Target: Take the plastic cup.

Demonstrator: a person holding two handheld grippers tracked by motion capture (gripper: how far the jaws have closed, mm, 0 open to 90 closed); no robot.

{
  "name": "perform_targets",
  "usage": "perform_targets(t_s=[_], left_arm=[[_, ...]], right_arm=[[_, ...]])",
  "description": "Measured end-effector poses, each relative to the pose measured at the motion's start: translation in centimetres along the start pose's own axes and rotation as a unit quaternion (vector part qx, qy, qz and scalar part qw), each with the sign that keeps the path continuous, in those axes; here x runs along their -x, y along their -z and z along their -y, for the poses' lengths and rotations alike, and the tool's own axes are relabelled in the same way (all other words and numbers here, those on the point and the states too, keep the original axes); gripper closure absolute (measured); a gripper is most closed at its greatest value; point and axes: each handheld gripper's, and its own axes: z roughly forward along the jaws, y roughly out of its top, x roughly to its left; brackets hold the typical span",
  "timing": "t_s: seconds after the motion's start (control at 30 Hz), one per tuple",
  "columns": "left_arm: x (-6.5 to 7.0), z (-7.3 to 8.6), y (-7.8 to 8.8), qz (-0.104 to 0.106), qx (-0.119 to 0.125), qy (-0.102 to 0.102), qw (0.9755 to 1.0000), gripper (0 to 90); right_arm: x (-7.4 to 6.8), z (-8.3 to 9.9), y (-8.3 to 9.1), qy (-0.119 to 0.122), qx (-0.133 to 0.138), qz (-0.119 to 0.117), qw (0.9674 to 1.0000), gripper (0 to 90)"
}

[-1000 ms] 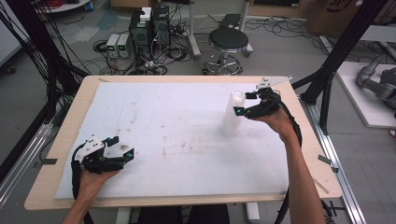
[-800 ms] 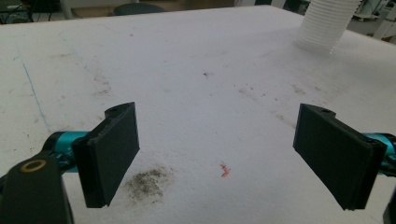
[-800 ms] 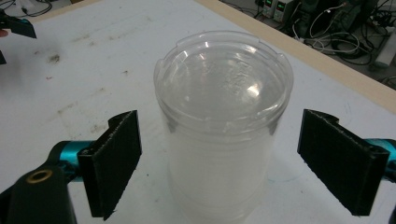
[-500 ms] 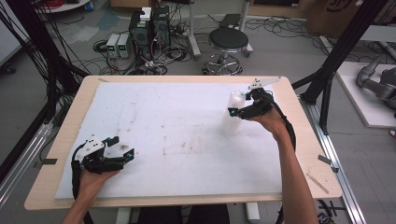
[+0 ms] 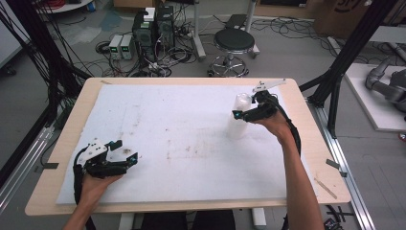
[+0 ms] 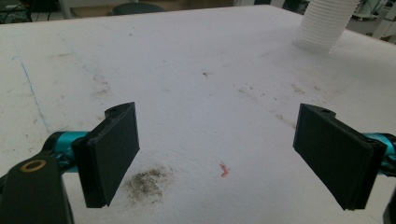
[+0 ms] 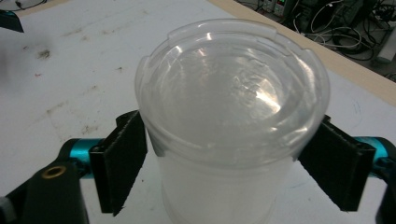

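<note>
A tall stack of translucent plastic cups (image 5: 237, 128) stands on the right part of the white foam mat (image 5: 191, 120). My right gripper (image 5: 242, 112) reaches in from the right and holds the stack at its top. In the right gripper view the top cup (image 7: 229, 102) sits between the two black pads (image 7: 123, 158), which touch its sides just under the rim. These jaws have just been closing, with the cup between them. My left gripper (image 5: 126, 151) rests near the mat's front left and is open, with nothing between its jaws (image 6: 217, 154). The ribbed stack (image 6: 327, 23) appears far off in that view.
The mat covers most of a wooden table (image 5: 316, 143) and carries dirt smudges (image 6: 147, 184) and a small orange fleck (image 6: 224, 170). Beyond the far edge stand a stool (image 5: 233, 43) and electronics boxes (image 5: 153, 28) with cables. Black frame posts (image 5: 344, 62) flank the table.
My right gripper has slid left from beside the stack onto its top, and its jaws have narrowed around the top cup. The left gripper has stayed put.
</note>
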Motion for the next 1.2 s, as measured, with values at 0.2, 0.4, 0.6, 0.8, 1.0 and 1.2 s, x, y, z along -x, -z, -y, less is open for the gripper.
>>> perform_targets(t_s=[0.2, 0.4, 0.6, 0.8, 1.0, 1.2], left_arm=[[0.00, 0.00, 0.01, 0.000, 0.000, 0.000, 1.0000, 14.2], [0.00, -0.01, -0.01, 0.001, -0.001, -0.002, 1.0000, 14.2], [0.01, -0.01, -0.01, 0.001, -0.001, -0.001, 1.0000, 14.2], [0.01, -0.01, -0.04, 0.001, -0.001, -0.002, 1.0000, 14.2], [0.05, -0.01, -0.03, 0.000, -0.002, -0.004, 1.0000, 14.2], [0.05, -0.02, -0.05, 0.001, -0.003, -0.003, 1.0000, 14.2]], right_arm=[[-0.01, -0.07, -0.04, 0.004, 0.000, 0.004, 1.0000, 26.1], [-0.06, -0.04, 0.03, 0.000, -0.005, 0.004, 1.0000, 29.1], [-0.07, -0.06, 0.09, 0.001, -0.007, 0.003, 1.0000, 32.7], [-0.06, -0.05, 0.10, -0.002, -0.003, 0.001, 1.0000, 33.1], [-0.12, -0.08, 0.17, -0.005, -0.003, 0.001, 1.0000, 33.1], [-0.23, -0.47, 0.88, -0.003, 0.008, 0.004, 1.0000, 33.3]])
